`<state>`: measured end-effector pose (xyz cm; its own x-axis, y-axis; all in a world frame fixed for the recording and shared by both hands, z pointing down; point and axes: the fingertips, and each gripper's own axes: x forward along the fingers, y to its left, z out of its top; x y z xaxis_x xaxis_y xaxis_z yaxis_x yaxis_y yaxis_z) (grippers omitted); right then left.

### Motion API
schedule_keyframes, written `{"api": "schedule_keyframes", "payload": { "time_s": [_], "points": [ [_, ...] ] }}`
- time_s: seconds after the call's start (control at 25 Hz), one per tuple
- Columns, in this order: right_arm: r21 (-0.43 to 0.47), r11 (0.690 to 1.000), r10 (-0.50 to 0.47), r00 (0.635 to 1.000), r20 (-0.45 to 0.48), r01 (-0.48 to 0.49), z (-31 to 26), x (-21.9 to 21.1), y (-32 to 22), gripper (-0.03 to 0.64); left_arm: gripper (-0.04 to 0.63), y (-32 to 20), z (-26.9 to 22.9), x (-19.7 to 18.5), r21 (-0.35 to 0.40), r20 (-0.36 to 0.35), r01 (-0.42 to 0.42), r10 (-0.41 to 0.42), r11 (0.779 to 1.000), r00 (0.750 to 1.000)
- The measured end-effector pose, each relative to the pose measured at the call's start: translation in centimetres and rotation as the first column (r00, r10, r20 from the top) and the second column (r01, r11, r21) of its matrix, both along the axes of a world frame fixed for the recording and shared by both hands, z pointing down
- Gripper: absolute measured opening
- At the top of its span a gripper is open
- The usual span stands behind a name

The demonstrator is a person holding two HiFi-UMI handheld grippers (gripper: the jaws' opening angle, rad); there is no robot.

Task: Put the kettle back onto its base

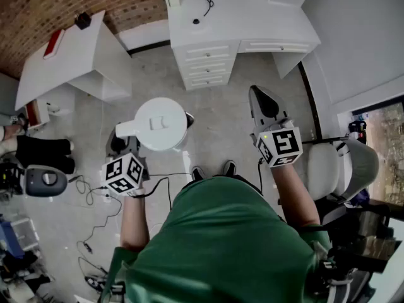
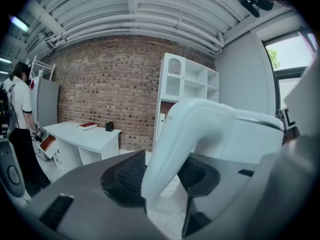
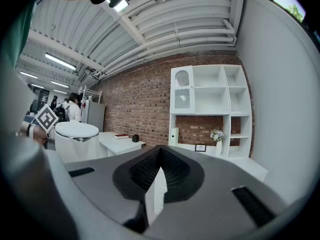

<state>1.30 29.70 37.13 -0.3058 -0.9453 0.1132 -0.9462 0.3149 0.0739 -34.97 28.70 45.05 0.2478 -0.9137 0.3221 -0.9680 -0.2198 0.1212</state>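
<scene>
Below your head camera, the kettle hangs over the floor, lid up. Your left gripper carries it from the handle side, which keeps the body level. Your right gripper is off to the kettle's right, well apart from it and free. Beyond the kettle stands a white bench with drawers. I cannot pick out the base anywhere around the kettle, so I judge this a carry with the set-down not yet begun. The marker cube just behind the kettle bears only black-and-white squares, no words.

In the left gripper view, your jaws stand wide, closed around the kettle's thick white handle. The ribbed pads press on it from both sides; that grip is what bears the kettle.

In the right gripper view, your jaws are drawn together with nothing between them. The kettle shows far to the left. A red book lies on a bench beyond the kettle, too small to read. No brand or label shows on the kettle.
</scene>
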Motion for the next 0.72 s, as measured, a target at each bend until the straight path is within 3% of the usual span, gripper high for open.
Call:
{"api": "schedule_keyframes", "payload": {
  "time_s": [0.16, 0.48, 0.72],
  "points": [
    [-0.005, 1.000, -0.003, 1.000, 0.014, 0.003, 0.6, 3.3, 1.0, 0.021, 0.196, 0.7, -0.1, 3.1, -0.004, 0.001, 0.011, -0.011, 1.000, 1.000],
    [0.016, 1.000, -0.027, 0.990, 0.142, 0.025, 0.8, 10.4, 1.6, 0.021, 0.196, 1.5, -1.3, 8.5, -0.022, -0.146, 0.051, -0.053, 0.998, 0.988],
    [0.025, 0.999, -0.042, 0.988, 0.148, 0.039, 0.5, 13.9, 1.5, 0.021, 0.196, 1.0, -2.8, 11.1, 0.001, -0.140, 0.091, -0.090, 0.996, 0.986]
  ]
}}
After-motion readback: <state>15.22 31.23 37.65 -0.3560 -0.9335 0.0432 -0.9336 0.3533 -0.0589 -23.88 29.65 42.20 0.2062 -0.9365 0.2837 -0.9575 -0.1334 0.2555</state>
